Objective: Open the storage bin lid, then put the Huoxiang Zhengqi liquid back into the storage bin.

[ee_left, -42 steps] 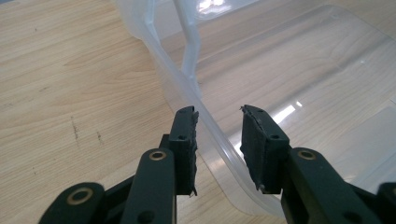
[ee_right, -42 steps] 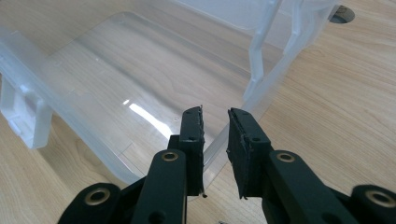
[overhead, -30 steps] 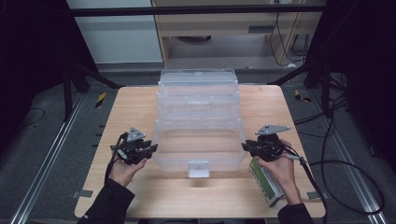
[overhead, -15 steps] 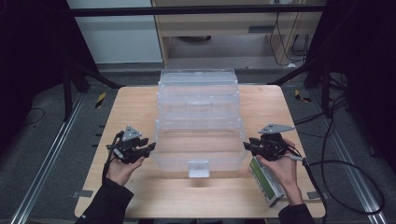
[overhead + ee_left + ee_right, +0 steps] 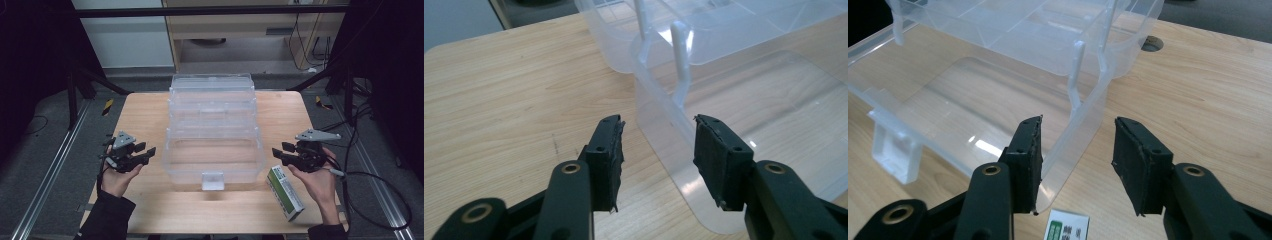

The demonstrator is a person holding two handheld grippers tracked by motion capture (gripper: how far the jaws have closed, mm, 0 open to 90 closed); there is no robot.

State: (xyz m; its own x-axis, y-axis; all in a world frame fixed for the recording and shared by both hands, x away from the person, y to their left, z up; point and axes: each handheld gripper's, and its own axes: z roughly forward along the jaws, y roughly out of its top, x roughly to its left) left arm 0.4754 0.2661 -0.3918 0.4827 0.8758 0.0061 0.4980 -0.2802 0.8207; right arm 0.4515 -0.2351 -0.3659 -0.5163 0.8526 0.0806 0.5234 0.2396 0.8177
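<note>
A clear plastic tiered storage box (image 5: pixel 215 145) stands open in the middle of the wooden table (image 5: pixel 150 115), with its trays stepped back and a latch at the front. My left gripper (image 5: pixel 149 153) is open just off the box's left side, and the lower tray's corner (image 5: pixel 664 125) shows beyond the gap between its jaws (image 5: pixel 656 150). My right gripper (image 5: pixel 278 153) is open just off the box's right side, with the tray wall (image 5: pixel 1073 120) in line with its gap (image 5: pixel 1075 155). Neither holds anything.
A small green and white carton (image 5: pixel 285 192) lies flat on the table near the front right, under my right hand, and its end (image 5: pixel 1068 231) shows below the right jaws. Cables trail off to the right. Black frame legs and floor rails flank the table.
Both grippers have drawn back a little from the box's sides, the left one leftward and the right one rightward. The box and the carton have not moved.
</note>
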